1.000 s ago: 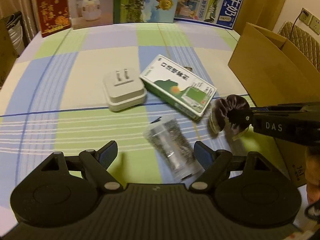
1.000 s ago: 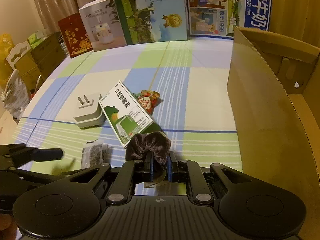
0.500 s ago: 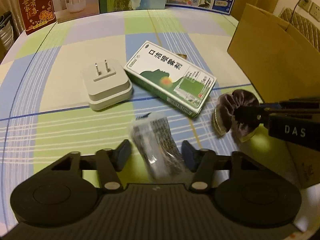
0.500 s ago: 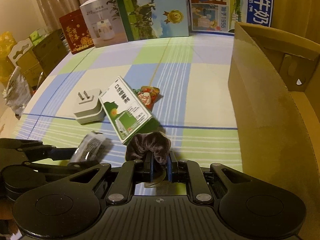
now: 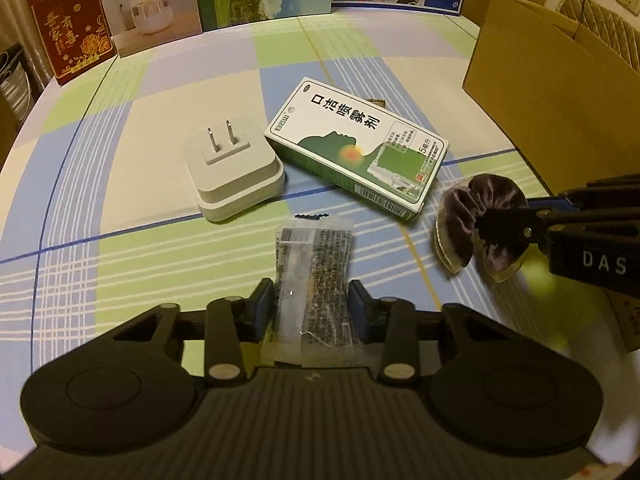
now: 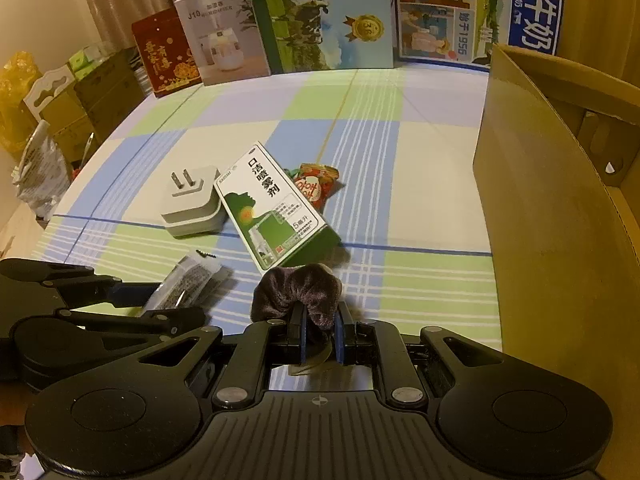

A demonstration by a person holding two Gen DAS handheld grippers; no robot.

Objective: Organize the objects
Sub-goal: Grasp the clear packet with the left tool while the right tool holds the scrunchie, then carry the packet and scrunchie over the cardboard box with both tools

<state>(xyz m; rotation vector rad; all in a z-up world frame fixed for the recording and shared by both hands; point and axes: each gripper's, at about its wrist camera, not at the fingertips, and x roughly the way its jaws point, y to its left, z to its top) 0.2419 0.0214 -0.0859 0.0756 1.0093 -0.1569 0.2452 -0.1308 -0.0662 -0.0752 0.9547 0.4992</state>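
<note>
The clear sachet (image 5: 314, 280) of dark granules lies on the checked bench (image 5: 160, 92) with the left tongs (image 5: 313, 305) pinching its near end. Just right of it, the right tongs (image 6: 319, 330) are pressed together on a brown velvet scrunchie (image 6: 298, 290). A green-and-white spray box (image 5: 356, 148), a white plug adapter (image 5: 234, 168) and an open cardboard box (image 6: 560, 216) sit beyond.

Crinkly clear plastic sachet (image 5: 313, 280) between the left tongs; plush brown velvet scrunchie (image 6: 298, 293) in the right; ahead, a smooth matt white plastic plug adapter (image 5: 234, 174) and glossy green-and-white cardboard box (image 5: 356, 148)
</note>
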